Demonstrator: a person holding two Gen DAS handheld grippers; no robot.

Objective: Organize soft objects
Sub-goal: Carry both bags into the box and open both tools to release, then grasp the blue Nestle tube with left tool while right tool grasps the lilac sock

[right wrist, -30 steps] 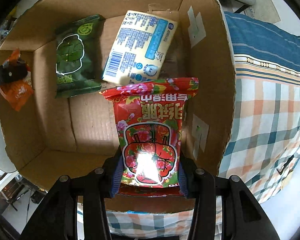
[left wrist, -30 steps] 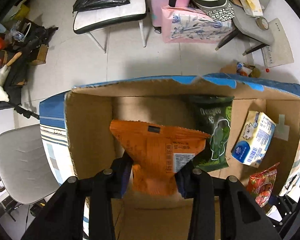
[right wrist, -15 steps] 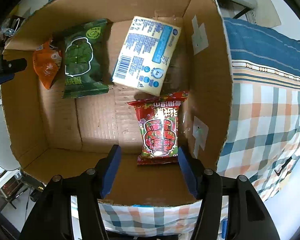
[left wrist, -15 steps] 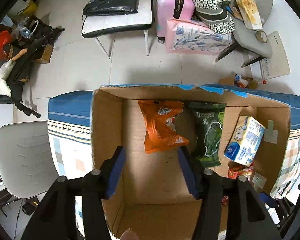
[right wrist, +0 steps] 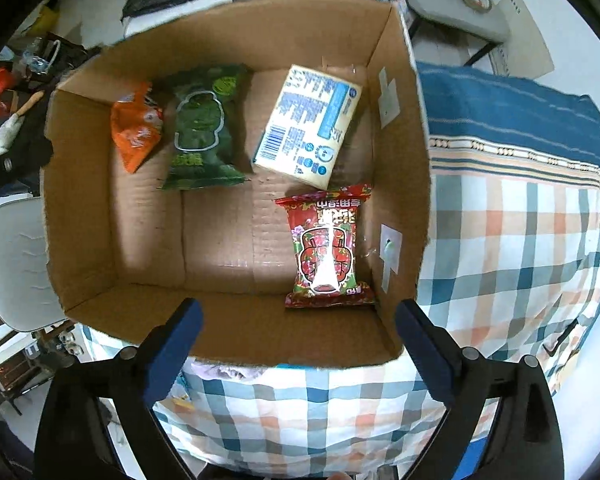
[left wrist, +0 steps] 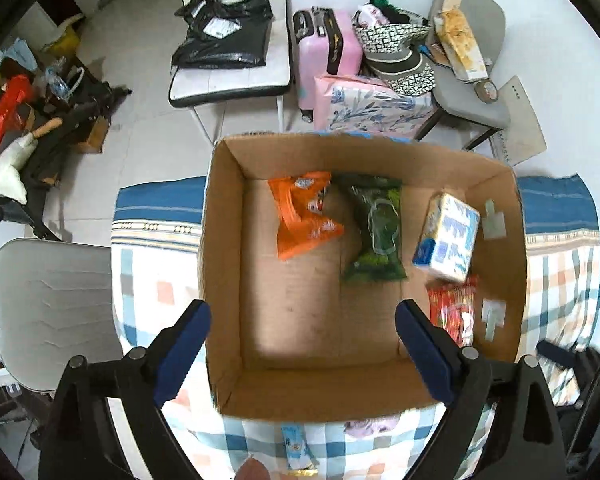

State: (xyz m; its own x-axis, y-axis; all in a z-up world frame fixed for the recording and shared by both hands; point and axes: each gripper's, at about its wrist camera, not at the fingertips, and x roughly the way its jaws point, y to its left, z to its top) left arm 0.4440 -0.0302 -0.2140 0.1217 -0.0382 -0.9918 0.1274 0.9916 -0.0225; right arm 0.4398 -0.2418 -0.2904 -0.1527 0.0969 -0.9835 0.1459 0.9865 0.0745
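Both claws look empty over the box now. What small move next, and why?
Probably draw the left claw back toward the small packet on the checked cloth just outside the near wall of the cardboard box. Both it and the right claw are open and empty, and four packs already lie inside.

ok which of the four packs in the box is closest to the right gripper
The red pack, lying alone by the near wall; the orange, green and white ones lie at the far end.

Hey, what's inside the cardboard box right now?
Four packets lie on the floor of the cardboard box: an orange bag, a green bag, a white-and-blue pack and a red bag. Anything beneath them is covered.
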